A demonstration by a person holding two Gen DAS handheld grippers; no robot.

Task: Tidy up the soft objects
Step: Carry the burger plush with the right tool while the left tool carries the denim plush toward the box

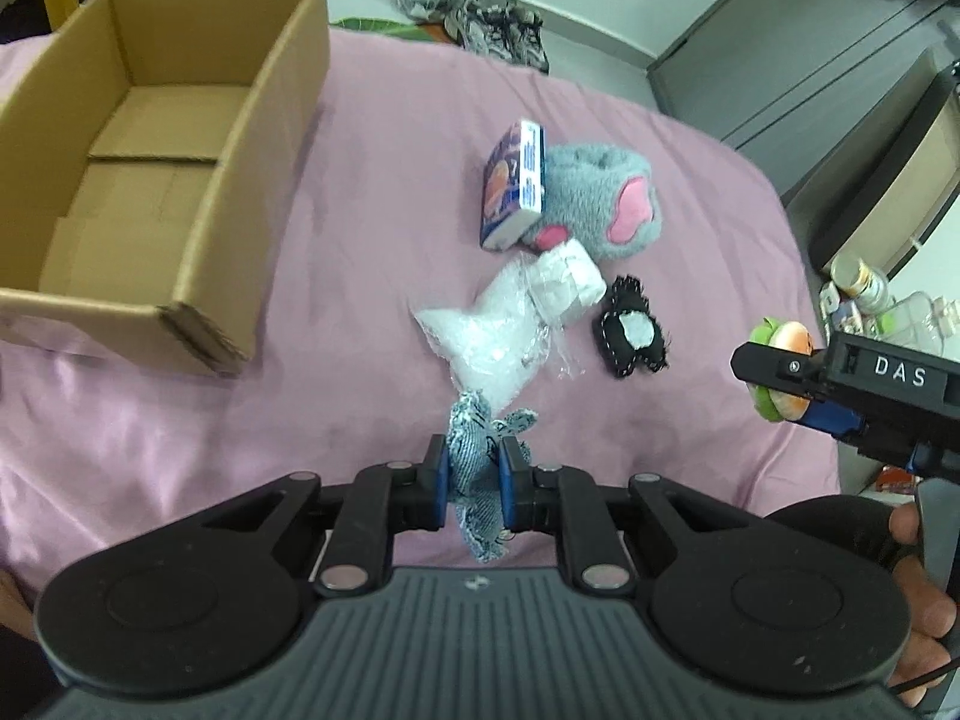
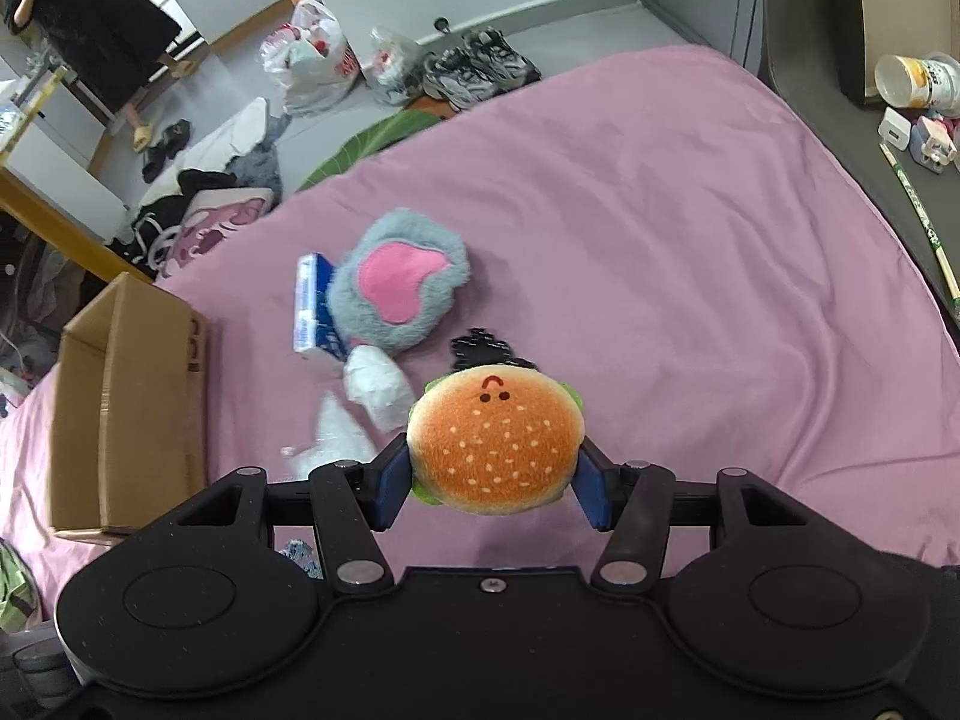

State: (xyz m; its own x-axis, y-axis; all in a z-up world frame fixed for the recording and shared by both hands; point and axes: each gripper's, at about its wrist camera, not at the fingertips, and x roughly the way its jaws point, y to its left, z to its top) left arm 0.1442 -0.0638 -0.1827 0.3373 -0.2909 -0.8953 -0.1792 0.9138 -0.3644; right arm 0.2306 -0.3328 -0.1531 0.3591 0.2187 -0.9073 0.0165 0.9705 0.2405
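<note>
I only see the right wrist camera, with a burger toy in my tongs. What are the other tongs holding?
Observer: The left tongs are shut on a small blue denim toy.
Operator: Is anything inside the box yet?
Observer: No. The cardboard box is open on top, and only its bare bottom flaps show.
Operator: What is the black thing behind my burger toy?
Observer: A black fuzzy toy with a pale grey patch in the middle. It lies on the bed beside the white wrapped bundle.
</note>
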